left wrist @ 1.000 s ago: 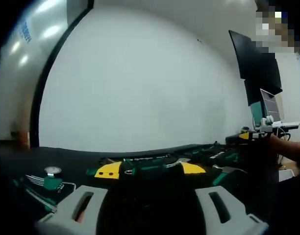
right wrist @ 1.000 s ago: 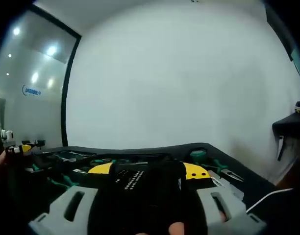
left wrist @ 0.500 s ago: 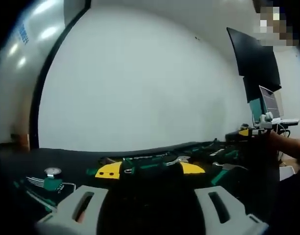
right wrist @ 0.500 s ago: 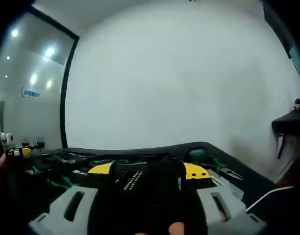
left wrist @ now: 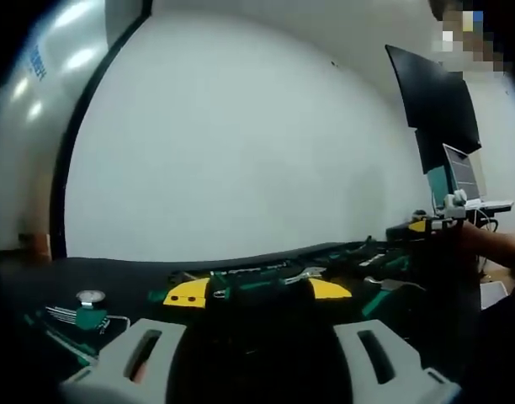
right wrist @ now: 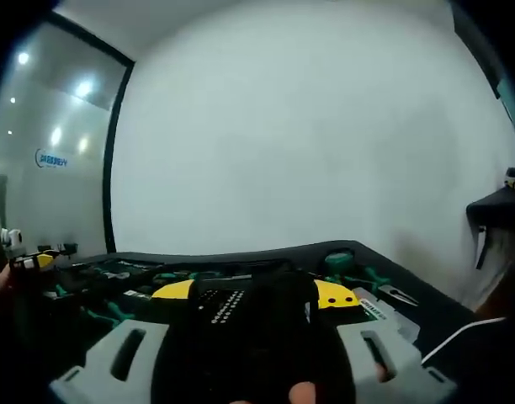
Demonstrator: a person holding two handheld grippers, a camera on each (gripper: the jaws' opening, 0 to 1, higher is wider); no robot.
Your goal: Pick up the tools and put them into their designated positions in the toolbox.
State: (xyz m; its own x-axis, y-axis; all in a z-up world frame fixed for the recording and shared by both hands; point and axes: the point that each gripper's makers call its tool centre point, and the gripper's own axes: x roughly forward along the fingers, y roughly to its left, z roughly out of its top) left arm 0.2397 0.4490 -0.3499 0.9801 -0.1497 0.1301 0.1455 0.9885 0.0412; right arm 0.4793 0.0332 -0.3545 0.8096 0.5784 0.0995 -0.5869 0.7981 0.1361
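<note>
1. Tools point(left wrist: 266, 282) lie in a low spread of green-handled pieces on the black table point(left wrist: 39, 278), straight ahead of the left gripper's point(left wrist: 257, 358) jaws and beyond their tips. In the right gripper view the same kind of spread point(right wrist: 114, 273) sits ahead and to the left of the right gripper's point(right wrist: 257, 358) jaws.
2. The toolbox point(right wrist: 241, 307) appears as a dark block with 2 yellow latches point(right wrist: 337, 295), between and just past the jaw tips in each view; its compartments are too dark to read.
3. Handling, as a judgement: these look like steel hand tools with moulded green grips, so stiff, fairly heavy for their bulk and not fragile. Bare metal shafts would be slippery; the green handle is the place to take hold, near the middle so the piece does not tip.
4. A round-topped green piece point(left wrist: 90, 307) lies left of the left jaw, beside a bundle of thin metal rods point(left wrist: 60, 311); I count 1 of each. A small plier-like tool point(right wrist: 396, 295) lies right of the right jaw.
5. The remaining tools are too small and blurred to count.
6. Both pairs of jaws stand wide apart, nothing gripped.
7. The right gripper point(left wrist: 438, 225) shows far right in the left gripper view.
</note>
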